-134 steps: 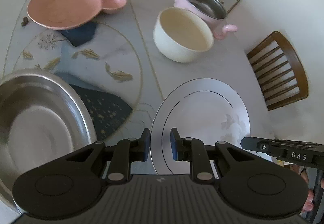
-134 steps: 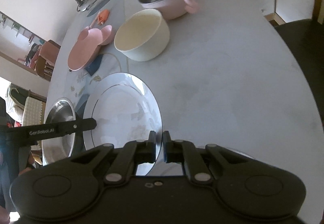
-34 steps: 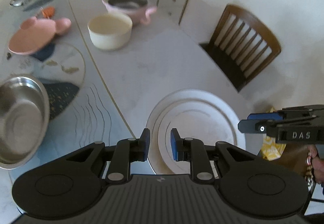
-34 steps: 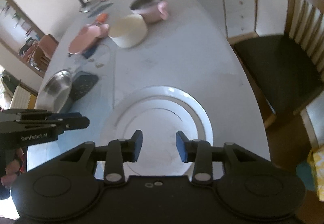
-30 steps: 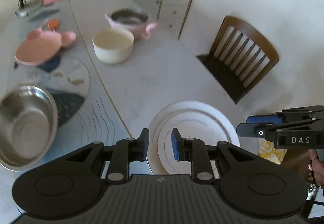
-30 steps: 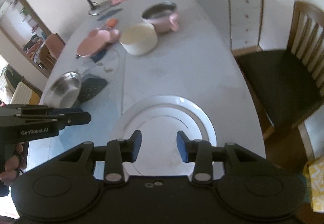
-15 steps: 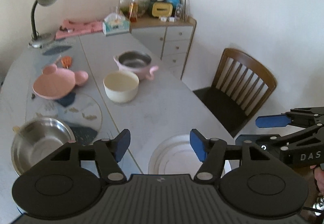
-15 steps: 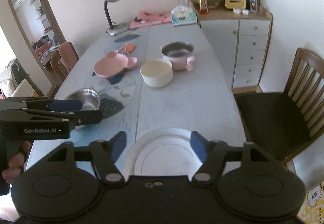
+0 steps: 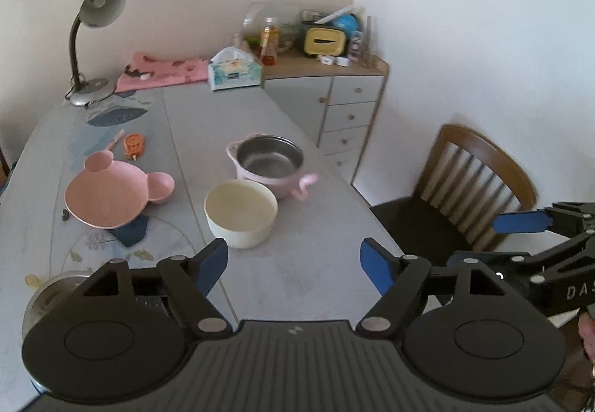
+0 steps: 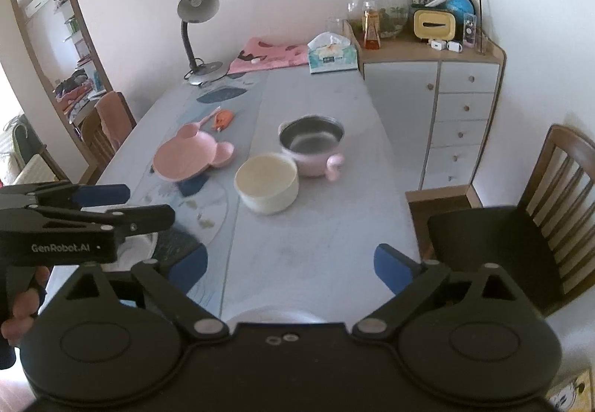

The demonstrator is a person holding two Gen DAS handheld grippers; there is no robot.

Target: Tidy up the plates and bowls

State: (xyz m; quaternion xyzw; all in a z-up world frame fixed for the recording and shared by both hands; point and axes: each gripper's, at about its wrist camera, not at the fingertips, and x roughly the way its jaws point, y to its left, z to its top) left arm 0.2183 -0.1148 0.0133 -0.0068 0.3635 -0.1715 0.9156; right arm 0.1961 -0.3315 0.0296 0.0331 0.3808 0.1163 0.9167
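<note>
My left gripper (image 9: 293,263) hangs over the near part of the grey table (image 9: 297,263), its jaws opening with nothing between them. My right gripper (image 10: 290,263) is beside it, jaws also opening and empty. Just below the right gripper's body, a sliver of the white plate (image 10: 267,315) shows on the table's near end; the left wrist view hides it. Farther off stand a cream bowl (image 9: 241,213), a pink pot (image 9: 269,166) and a pink bear-shaped plate (image 9: 111,196). A steel bowl (image 9: 44,293) sits at the near left.
A wooden chair (image 9: 476,188) stands right of the table, with a drawer cabinet (image 10: 461,114) behind it. At the far end are a desk lamp (image 9: 93,40), a tissue box (image 9: 234,73) and a pink cloth (image 9: 163,75). A small orange item (image 9: 134,144) lies beyond the bear plate.
Both grippers carried the white plate to the table's near end, let go of its rim and opened wide. Both then rose and tilted up, so the plate dropped out of view beneath them.
</note>
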